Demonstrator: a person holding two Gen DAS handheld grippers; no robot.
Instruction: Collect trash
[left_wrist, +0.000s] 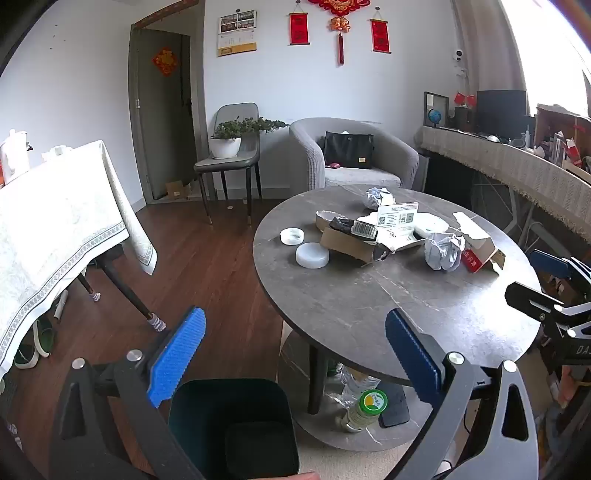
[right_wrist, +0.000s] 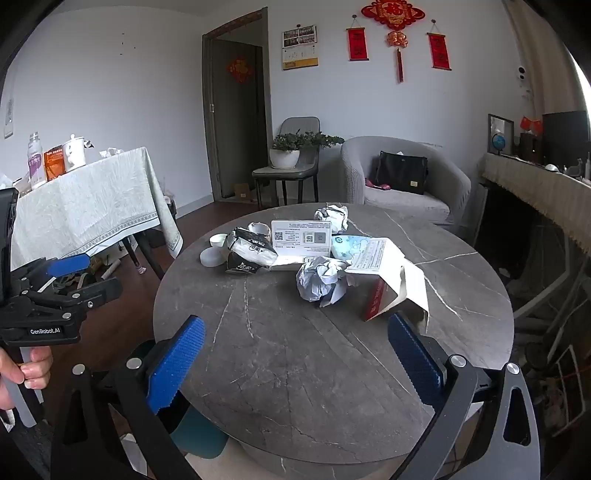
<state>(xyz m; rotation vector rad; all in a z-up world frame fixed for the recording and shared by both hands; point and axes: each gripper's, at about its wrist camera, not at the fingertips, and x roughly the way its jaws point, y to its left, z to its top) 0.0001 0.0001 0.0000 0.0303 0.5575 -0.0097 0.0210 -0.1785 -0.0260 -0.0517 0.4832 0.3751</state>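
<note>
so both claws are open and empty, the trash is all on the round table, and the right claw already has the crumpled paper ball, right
Not quite. The right claw holds nothing: the right wrist view shows its pads apart, with the crumpled paper ball lying on the round table ahead. The left claw is open and empty too.

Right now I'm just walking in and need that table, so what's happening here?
A person holds a claw in each hand above the round table. The left claw and right claw are both open and empty. Crumpled paper, torn boxes and wrappers lie uncollected; a dark bin sits below the left claw.
</note>
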